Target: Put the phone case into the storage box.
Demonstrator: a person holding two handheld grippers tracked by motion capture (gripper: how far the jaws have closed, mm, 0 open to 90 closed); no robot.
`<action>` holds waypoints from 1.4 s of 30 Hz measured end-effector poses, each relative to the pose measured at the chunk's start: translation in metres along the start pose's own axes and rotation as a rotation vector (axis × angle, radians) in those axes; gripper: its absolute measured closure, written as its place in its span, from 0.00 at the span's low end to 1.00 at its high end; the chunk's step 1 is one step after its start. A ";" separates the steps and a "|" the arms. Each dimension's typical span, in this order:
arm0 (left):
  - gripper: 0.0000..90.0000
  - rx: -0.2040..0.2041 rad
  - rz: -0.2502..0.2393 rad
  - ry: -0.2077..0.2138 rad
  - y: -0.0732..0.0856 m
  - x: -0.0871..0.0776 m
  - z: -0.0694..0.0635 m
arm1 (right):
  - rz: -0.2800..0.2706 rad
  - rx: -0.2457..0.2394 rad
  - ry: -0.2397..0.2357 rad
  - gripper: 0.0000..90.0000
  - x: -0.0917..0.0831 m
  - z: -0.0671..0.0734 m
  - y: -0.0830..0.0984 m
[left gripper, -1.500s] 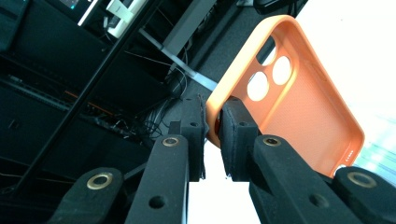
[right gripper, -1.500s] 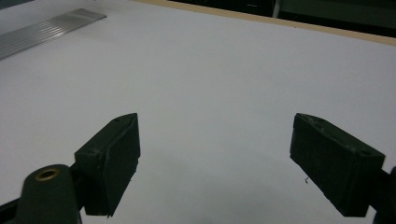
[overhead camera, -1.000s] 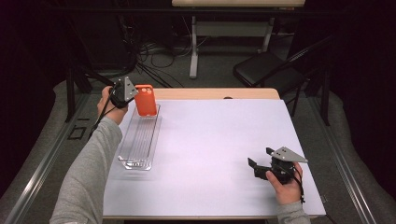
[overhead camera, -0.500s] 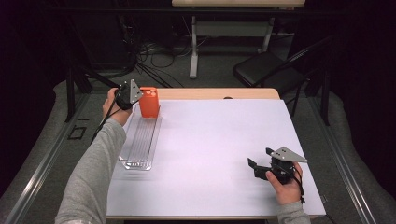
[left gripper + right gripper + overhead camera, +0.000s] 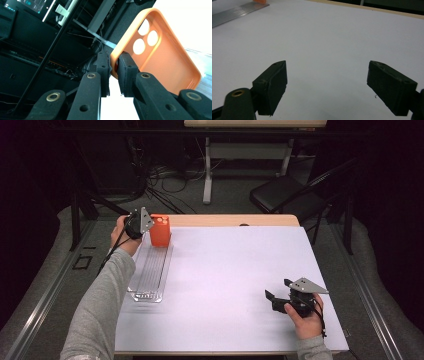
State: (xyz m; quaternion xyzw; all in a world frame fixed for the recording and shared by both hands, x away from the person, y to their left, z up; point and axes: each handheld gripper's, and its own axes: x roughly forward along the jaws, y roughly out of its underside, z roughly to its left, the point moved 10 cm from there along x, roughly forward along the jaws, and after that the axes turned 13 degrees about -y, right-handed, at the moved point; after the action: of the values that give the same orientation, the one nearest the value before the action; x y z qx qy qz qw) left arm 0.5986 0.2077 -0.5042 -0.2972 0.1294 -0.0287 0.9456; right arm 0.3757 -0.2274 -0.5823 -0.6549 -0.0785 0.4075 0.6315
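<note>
Item: orange phone case (image 5: 160,230), standing upright at the far end of the clear ribbed tray (image 5: 150,275) on the desk (image 5: 230,285), its edge pinched in the left tool (image 5: 113,71); it is gripped and raised on end, while where it is going remains unsettled. Left arm is reaching far forward, tool level; the right tool (image 5: 277,296) is resting wide and empty near the desk's front right.

Left arm stretched to the far left, left gripper (image 5: 148,222) raised, jaws pinched tight. Right hand (image 5: 306,319) low at the near right, right gripper (image 5: 276,289) pointing left, jaws spread wide, nothing between them.
</note>
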 end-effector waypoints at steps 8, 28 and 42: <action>0.90 0.004 -0.011 -0.003 0.004 0.000 0.000 | 0.007 0.003 -0.004 0.18 0.002 0.001 0.001; 0.88 0.104 0.009 -0.032 0.010 0.003 0.002 | 0.012 -0.002 -0.009 0.18 0.003 0.002 0.002; 0.85 0.102 0.019 -0.035 0.009 0.005 0.002 | 0.015 0.003 -0.010 0.18 0.003 0.001 0.003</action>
State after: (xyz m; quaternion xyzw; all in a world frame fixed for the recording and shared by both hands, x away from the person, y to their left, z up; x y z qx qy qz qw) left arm 0.6041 0.2160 -0.5090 -0.2479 0.1140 -0.0209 0.9618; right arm 0.3754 -0.2250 -0.5860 -0.6523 -0.0763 0.4156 0.6293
